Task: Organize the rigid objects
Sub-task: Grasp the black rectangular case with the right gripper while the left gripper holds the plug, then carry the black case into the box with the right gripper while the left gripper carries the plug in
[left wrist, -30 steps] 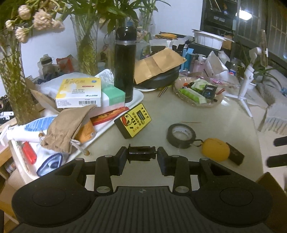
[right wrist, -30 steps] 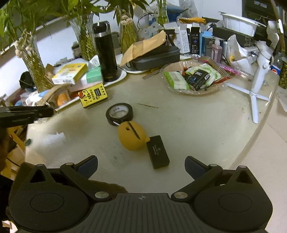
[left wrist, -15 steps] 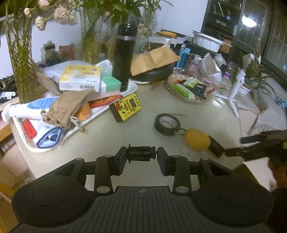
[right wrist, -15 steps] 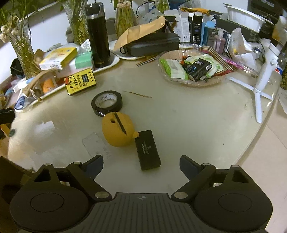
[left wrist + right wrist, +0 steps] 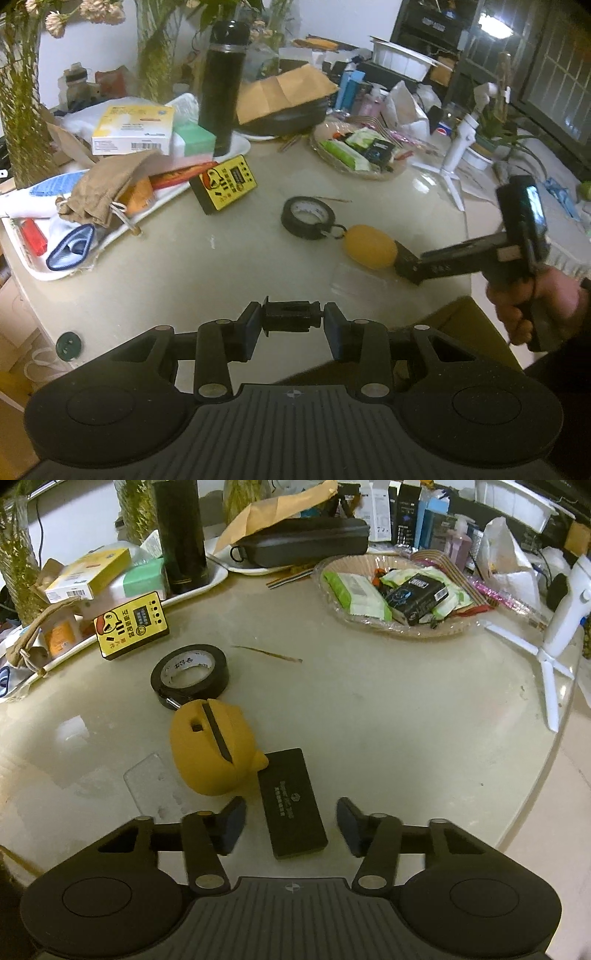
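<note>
two grippers, right gripper point(image 5: 291, 823) closing around black box point(image 5: 291, 803)

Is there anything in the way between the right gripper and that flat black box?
Nothing visible. The flat black box lies between the closing right gripper pads, still untouched. The yellow case touches only its far corner.

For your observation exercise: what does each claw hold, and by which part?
The left claw grips a small black fitting by its two ends. The right claw is closing around the black box, not yet touching.
</note>
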The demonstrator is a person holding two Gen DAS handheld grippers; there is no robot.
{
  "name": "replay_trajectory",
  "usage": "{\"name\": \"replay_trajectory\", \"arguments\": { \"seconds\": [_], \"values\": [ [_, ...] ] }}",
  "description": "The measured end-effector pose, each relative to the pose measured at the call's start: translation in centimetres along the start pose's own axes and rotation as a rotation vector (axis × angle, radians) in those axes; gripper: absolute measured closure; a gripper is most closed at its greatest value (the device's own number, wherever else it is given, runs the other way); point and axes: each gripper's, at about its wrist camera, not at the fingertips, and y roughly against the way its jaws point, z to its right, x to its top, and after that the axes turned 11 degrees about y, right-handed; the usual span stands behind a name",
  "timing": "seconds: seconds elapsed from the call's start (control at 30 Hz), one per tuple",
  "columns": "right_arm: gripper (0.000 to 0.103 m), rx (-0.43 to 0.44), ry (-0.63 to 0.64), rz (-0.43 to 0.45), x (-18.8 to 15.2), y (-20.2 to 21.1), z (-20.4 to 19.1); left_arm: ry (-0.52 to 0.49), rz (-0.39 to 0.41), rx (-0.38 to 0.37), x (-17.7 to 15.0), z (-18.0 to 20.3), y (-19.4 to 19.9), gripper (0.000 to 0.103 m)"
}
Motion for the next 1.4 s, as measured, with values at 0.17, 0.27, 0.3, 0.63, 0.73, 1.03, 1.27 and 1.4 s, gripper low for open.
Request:
{"name": "replay_trajectory", "arguments": {
  "seconds": [0.17,0.27,0.3,0.63,0.73,1.03,1.27,1.4],
  "values": [
    [0.069,-0.012,0.022,-0.002,-0.1,-0.4,-0.3,-0.012,-0.02,-0.014,-0.4,0.3,-0.1,0.067],
    [0.069,-0.02,0.007,-0.008,-0.1,-0.3,-0.2,-0.016,-0.036,-0.022,-0.6,0.5,-0.2,0.067],
    [0.069,-0.025,0.0,-0.011,-0.1,-0.3,-0.2,-0.017,-0.037,-0.023,-0.6,0.5,-0.2,0.067],
    [0.069,-0.077,-0.055,-0.025,-1.0,0.8,0.6,-0.017,-0.046,-0.021,-0.6,0.7,-0.3,0.067],
    [0.069,-0.073,-0.063,-0.004,-1.1,1.8,0.6,-0.025,-0.046,-0.018,-0.6,0.9,-0.3,0.067],
    [0.069,-0.026,-0.059,0.056,-0.6,5.3,-0.3,-0.043,-0.029,0.013,-0.1,1.2,0.0,0.067],
    [0.069,0.027,-0.042,0.089,-0.7,8.0,-1.1,-0.089,-0.016,0.022,0.2,2.5,0.9,0.067],
    [0.069,0.057,-0.032,0.1,-1.0,9.4,-1.5,-0.124,-0.014,0.025,0.2,3.3,1.5,0.067]
  ]
}}
